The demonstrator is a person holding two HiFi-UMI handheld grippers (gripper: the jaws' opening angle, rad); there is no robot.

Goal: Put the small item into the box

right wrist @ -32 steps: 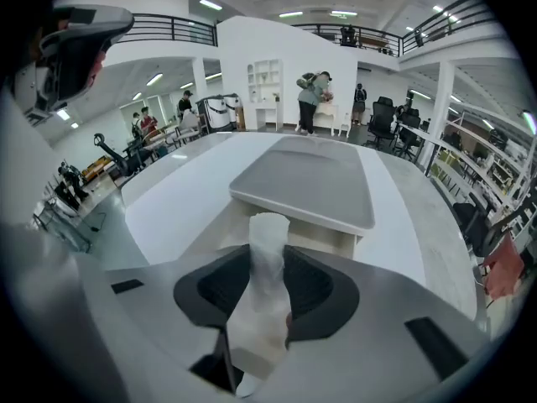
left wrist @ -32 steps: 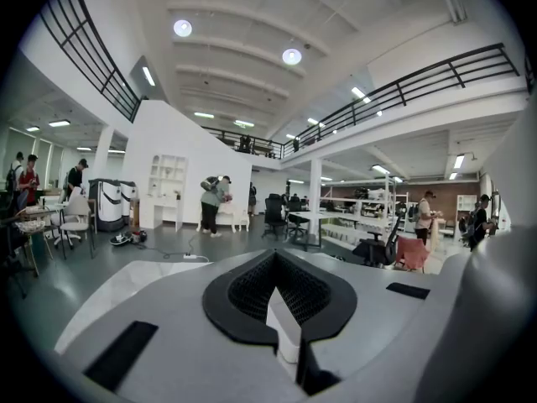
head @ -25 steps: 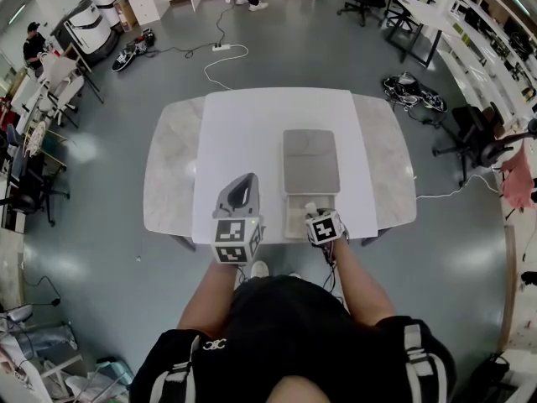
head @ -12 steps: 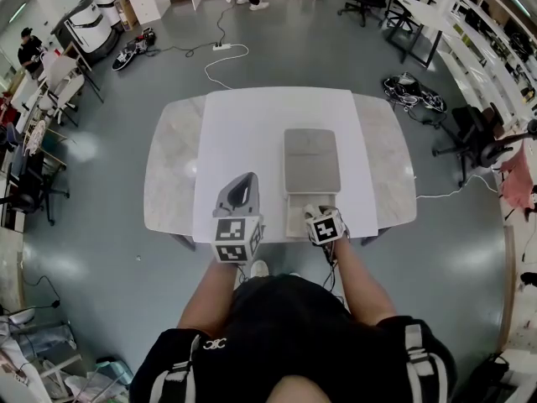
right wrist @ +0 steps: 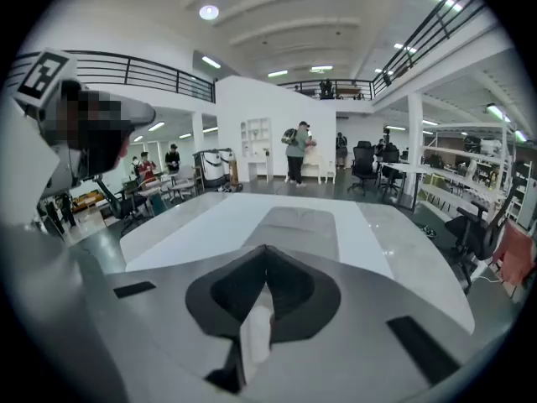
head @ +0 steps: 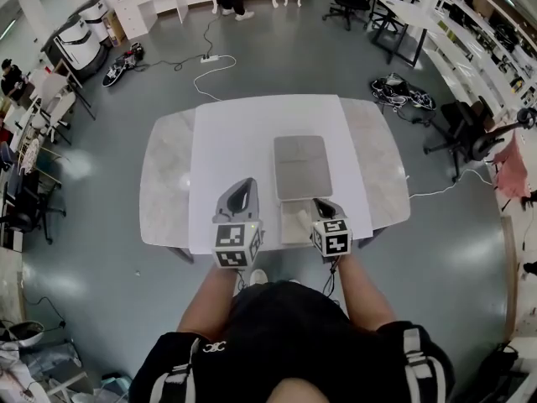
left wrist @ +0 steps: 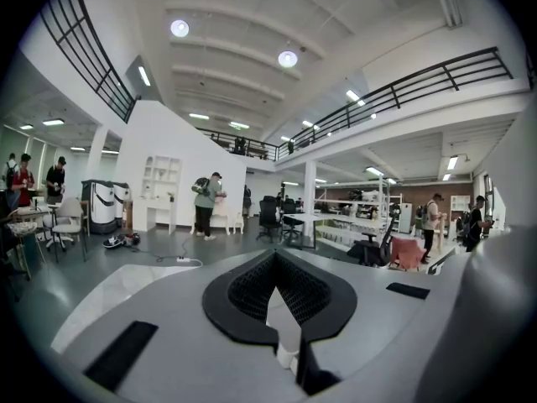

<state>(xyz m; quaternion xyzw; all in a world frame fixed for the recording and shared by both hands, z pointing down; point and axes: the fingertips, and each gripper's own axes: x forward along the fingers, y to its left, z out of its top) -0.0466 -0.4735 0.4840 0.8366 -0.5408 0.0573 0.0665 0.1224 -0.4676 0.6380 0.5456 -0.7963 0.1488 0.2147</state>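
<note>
over the table (head: 164,183), left tool (head: 243,183) and right tool (head: 320,202) closed, box base (head: 294,225) only in head view

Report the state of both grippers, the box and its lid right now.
left gripper: shut, jaws together, nothing held.
right gripper: shut, jaws together, nothing visibly held.
box: open, at the table's near edge; contents too small to make out.
lid: off the opening, lying flat on the white sheet just beyond the box.
</note>
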